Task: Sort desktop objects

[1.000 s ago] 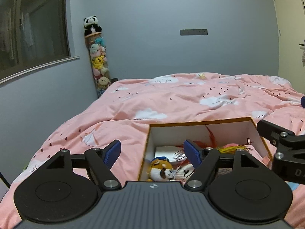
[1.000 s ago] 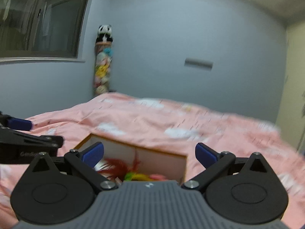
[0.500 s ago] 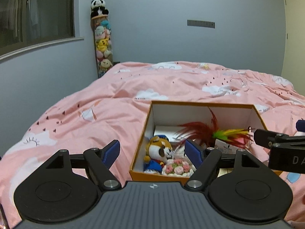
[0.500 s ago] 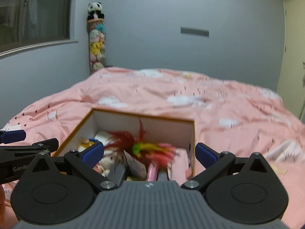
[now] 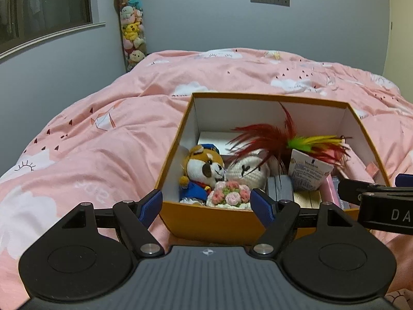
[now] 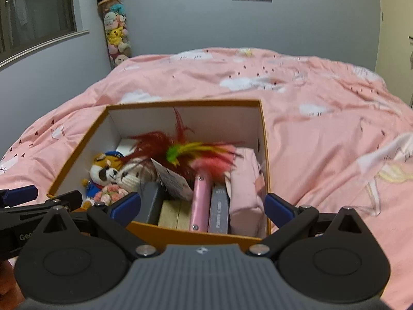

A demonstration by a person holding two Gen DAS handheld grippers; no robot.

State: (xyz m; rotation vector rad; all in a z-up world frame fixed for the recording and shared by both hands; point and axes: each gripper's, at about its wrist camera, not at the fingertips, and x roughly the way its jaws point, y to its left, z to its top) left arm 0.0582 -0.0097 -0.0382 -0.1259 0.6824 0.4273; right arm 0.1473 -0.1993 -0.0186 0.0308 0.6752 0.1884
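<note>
Now we hover both grippers, left [image 5: 206, 202] and right [image 6: 202, 205], spread and empty, before the orange box [image 6: 196, 233] on the bed; next, pick the plush dog [image 5: 202, 173] at ten o'clock inside.

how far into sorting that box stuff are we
Barely begun, by the look of it. Done: nothing visibly taken out; the orange box on the bed holds the plush dog, feather toy and pink pouch. In hand: nothing; left gripper and right gripper are open near the box. Left: everything.
</note>
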